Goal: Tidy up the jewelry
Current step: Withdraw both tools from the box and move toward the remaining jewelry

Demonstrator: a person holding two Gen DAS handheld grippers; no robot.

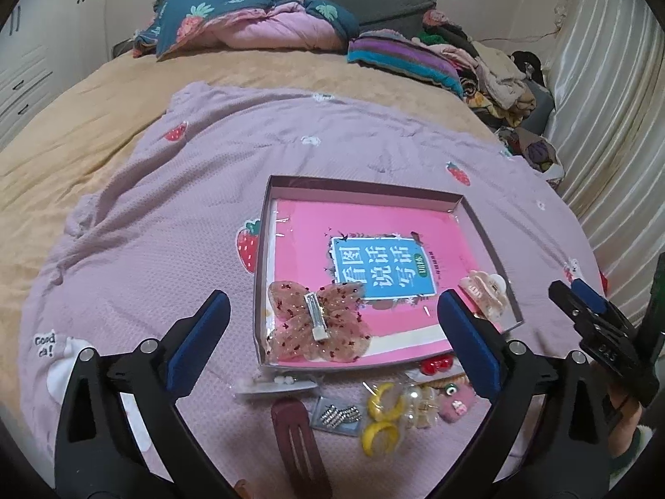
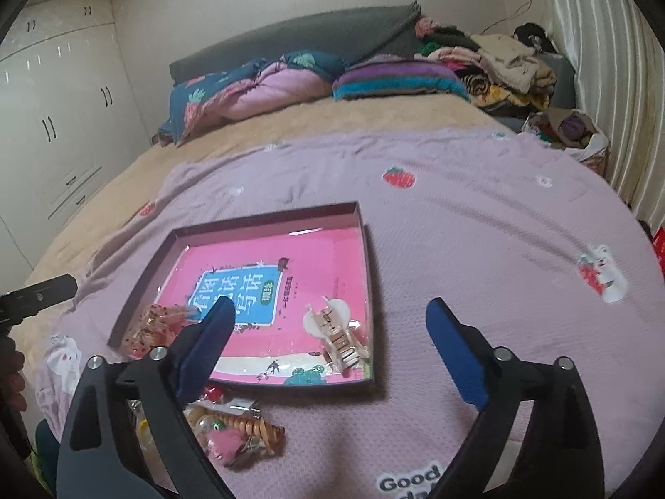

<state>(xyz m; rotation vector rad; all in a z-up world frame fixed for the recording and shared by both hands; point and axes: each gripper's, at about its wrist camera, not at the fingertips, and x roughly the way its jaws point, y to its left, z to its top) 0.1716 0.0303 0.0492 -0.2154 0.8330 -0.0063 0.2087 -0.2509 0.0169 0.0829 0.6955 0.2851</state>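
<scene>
A shallow box (image 1: 365, 186) with a pink book inside lies on a lilac bedspread; it also shows in the right wrist view (image 2: 266, 218). In it are a pink butterfly hair clip (image 1: 318, 322) at the near left and a beige claw clip (image 1: 486, 293) (image 2: 338, 332) at the near right. Loose pieces lie in front of the box: yellow rings (image 1: 382, 418), a maroon snap clip (image 1: 297, 445), a rhinestone bow (image 1: 338, 416), an orange coil hair tie (image 2: 253, 428). My left gripper (image 1: 332, 312) is open and empty above them. My right gripper (image 2: 328, 320) is open and empty over the box's near right corner.
The lilac bedspread (image 2: 478, 216) covers a bed with a tan sheet (image 1: 83, 124). Folded quilts (image 1: 249, 20) and a pile of clothes (image 2: 498, 62) lie at the head. White wardrobes (image 2: 50, 104) stand at the left, a curtain (image 1: 615, 104) at the right.
</scene>
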